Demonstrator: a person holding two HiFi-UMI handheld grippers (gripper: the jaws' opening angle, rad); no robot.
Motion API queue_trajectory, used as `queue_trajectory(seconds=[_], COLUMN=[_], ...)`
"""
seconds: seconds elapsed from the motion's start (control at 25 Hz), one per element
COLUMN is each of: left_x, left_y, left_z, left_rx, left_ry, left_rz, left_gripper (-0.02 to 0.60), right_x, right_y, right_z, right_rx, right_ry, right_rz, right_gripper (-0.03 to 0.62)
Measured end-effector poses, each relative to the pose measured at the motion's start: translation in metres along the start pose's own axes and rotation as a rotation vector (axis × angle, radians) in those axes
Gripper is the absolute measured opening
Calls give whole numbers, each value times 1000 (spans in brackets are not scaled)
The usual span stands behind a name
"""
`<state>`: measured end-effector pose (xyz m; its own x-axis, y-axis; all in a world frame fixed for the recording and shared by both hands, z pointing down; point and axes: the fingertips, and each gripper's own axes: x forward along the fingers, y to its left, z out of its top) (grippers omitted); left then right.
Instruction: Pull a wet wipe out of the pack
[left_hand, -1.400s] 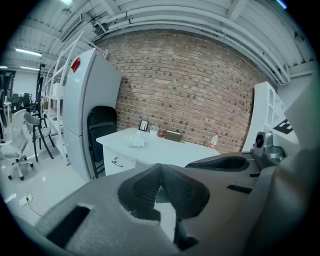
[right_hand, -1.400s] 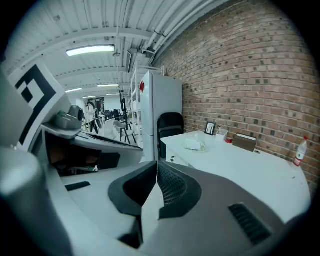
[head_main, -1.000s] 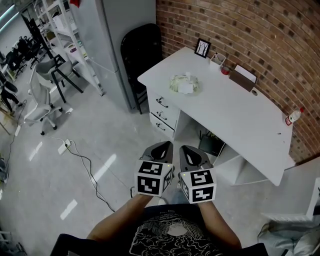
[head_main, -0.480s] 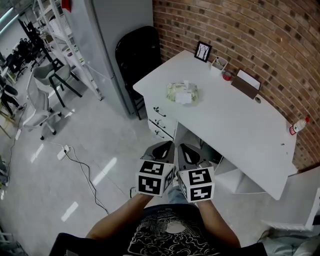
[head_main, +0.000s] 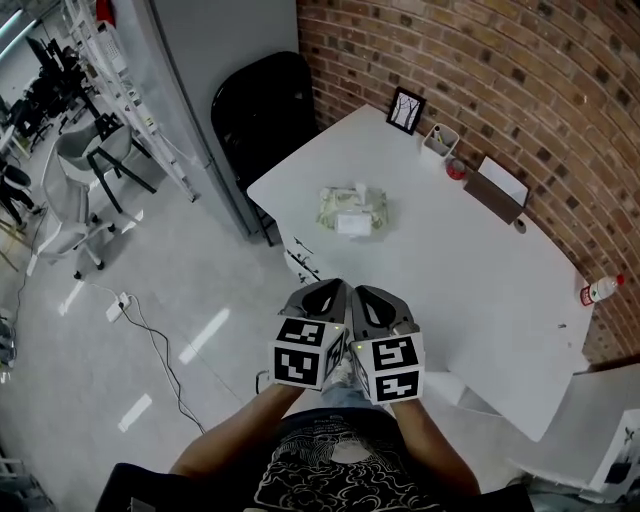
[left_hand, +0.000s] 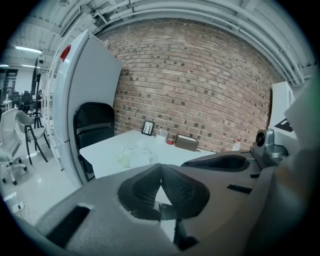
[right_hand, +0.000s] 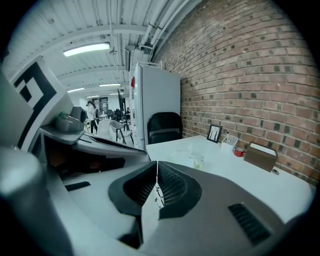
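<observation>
Left gripper (head_main: 325, 288): grey moulded shell, rounded nose, dark ribbed jaw pads, slot-shaped recess in shell. White cube (head_main: 308, 352) at its rear, black square markers on each face. Right gripper (head_main: 371, 294): same grey build, own marker cube (head_main: 390, 368). Person at lower centre of frame: black T-shirt (head_main: 335, 470), white line-drawn print on chest, short sleeves.

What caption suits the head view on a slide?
Left gripper and right gripper, both shut, side by side before a white desk bearing a wet wipe pack.
</observation>
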<state>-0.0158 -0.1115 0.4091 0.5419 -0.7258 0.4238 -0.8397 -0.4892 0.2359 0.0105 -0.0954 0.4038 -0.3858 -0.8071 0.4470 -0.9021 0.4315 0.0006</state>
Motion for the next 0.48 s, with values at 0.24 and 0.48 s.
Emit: queue_trajectory(seconds=[0.24,0.48], left_x=[50,77], left_y=[8,15], left_z=[20,29], left_rx=[-11,-8], left_ry=[5,12], left_rz=[32,81], left_gripper=[12,12], right_x=[32,55], right_y=[-43,-63], right_z=[13,20], right_rx=[-1,14], right_ry=[-7,-15], right_rz=[42,103], right_gripper=[18,18])
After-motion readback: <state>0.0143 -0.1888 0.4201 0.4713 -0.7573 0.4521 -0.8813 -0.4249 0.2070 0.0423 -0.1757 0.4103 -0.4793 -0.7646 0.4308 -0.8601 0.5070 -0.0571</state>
